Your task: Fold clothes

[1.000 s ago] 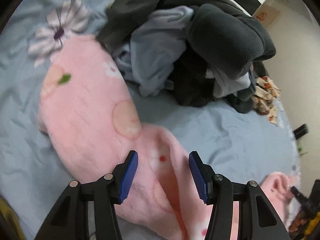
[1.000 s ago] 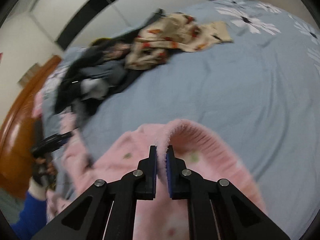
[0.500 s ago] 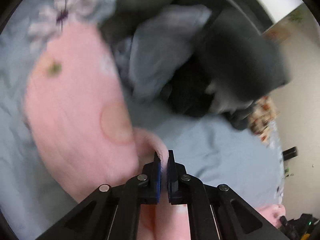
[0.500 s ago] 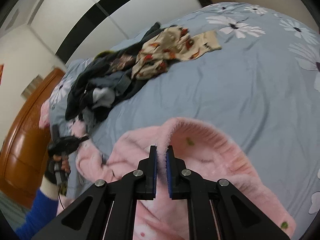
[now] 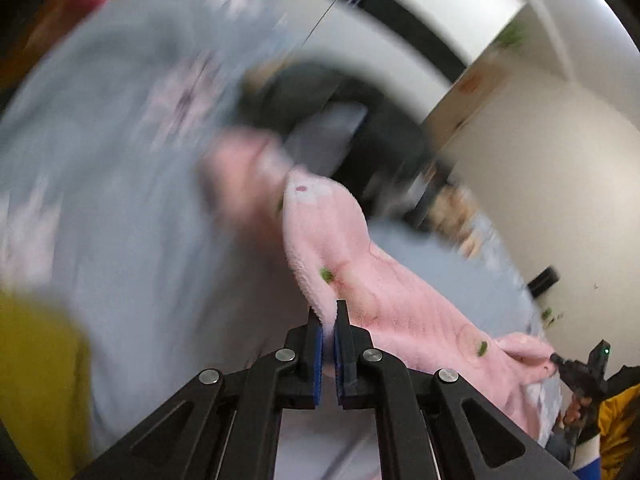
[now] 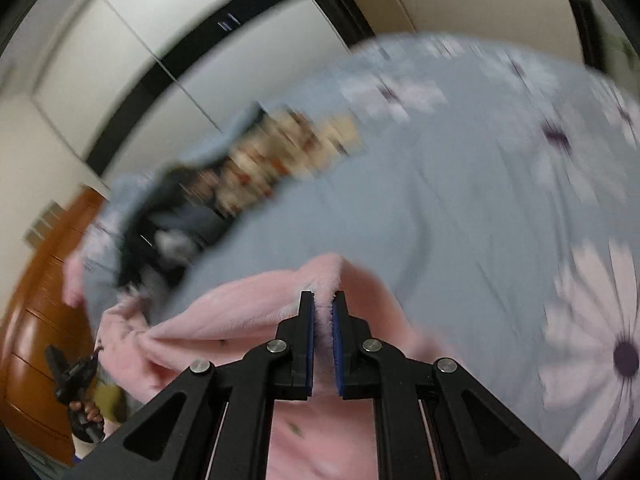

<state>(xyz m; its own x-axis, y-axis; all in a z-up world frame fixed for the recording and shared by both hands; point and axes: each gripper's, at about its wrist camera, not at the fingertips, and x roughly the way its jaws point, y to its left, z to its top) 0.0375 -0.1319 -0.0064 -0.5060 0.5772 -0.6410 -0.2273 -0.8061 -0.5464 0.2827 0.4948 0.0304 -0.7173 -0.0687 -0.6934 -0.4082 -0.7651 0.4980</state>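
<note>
Lifting the pink garment by two edges

My left tool point(image 5: 328, 316) and right tool point(image 6: 323, 308) each pinch the fleecy pink garment point(image 5: 380, 280), slung between them above the bed point(image 6: 460, 200). Thin edge grips could slip under its weight.

The fleece garment point(image 5: 384, 280) stretches between the two grippers, above the bed point(image 6: 460, 200). The left gripper point(image 5: 328, 316) pinches one edge; from there the cloth runs ahead and off to its right, toward the right gripper point(image 6: 323, 300), which pinches the other end. A heap of clothes point(image 6: 224, 184) lies on the bed ahead and left of the right gripper, and a wardrobe point(image 6: 160, 52) stands behind the heap.
</note>
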